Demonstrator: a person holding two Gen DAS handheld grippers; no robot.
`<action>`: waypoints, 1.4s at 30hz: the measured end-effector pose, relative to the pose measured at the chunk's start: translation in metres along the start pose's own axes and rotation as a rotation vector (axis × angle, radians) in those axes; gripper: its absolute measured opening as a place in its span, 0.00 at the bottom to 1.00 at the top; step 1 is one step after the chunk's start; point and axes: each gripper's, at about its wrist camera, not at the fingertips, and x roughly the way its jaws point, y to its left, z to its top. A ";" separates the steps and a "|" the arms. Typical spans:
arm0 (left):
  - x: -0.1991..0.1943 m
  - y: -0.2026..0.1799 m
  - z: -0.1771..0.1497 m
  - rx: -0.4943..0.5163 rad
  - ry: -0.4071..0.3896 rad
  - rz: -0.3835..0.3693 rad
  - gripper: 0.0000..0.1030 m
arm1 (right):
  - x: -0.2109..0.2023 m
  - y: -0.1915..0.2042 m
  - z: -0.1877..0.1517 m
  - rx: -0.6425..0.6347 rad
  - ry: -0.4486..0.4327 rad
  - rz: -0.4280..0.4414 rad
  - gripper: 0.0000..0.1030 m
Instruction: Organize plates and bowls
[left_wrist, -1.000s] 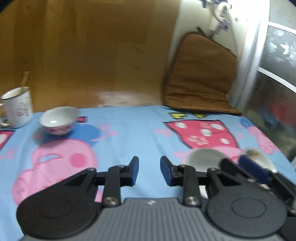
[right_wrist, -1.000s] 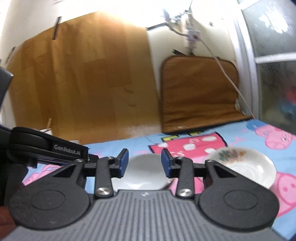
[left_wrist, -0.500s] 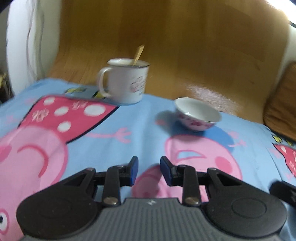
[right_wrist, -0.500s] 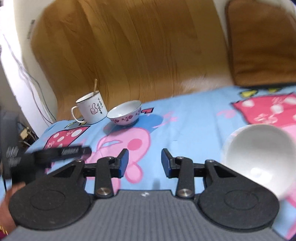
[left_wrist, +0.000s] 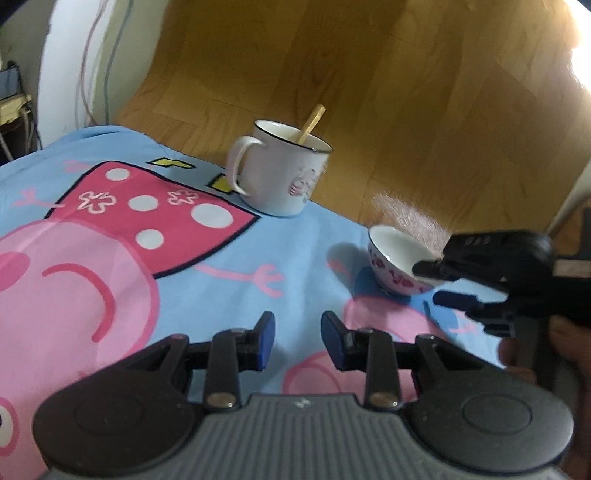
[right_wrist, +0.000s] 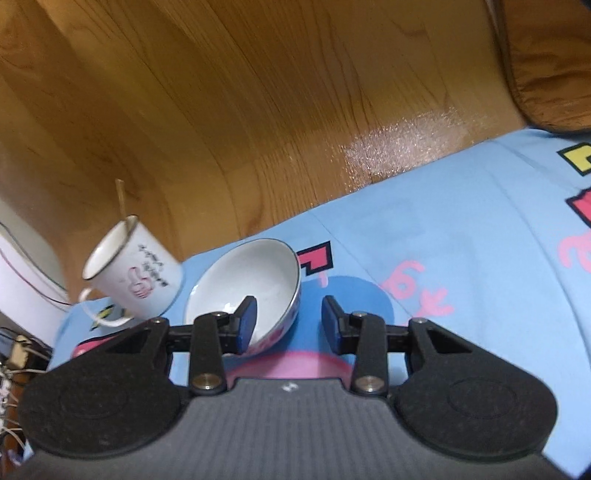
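Blue cartoon cloth (left_wrist: 221, 280) is covering the table. At far left a white mug (left_wrist: 279, 173) is standing with a wooden stick (left_wrist: 312, 123) leaning inside it. Right of the mug, a small white bowl (left_wrist: 393, 264) with red flowers is sitting upright on the cloth. The left gripper (left_wrist: 297, 341) is hovering over bare cloth, jaws spread with nothing between them. The right gripper (right_wrist: 289, 325) is straddling the bowl's near rim, one pad inside, jaws spread and not pinching it.

Left gripper (left_wrist: 294, 341), right gripper (right_wrist: 289, 322): black linkage arms, blue pads, silver screws, grey ribbed body.
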 end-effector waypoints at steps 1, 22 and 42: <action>-0.001 0.002 0.001 -0.011 -0.005 0.000 0.28 | 0.004 0.000 0.000 0.001 0.008 -0.008 0.31; -0.022 -0.012 -0.003 0.075 -0.112 -0.076 0.49 | -0.105 -0.033 -0.075 -0.059 0.178 0.172 0.10; -0.054 -0.033 -0.035 0.204 0.019 -0.123 0.46 | -0.157 -0.053 -0.123 -0.190 -0.121 0.165 0.39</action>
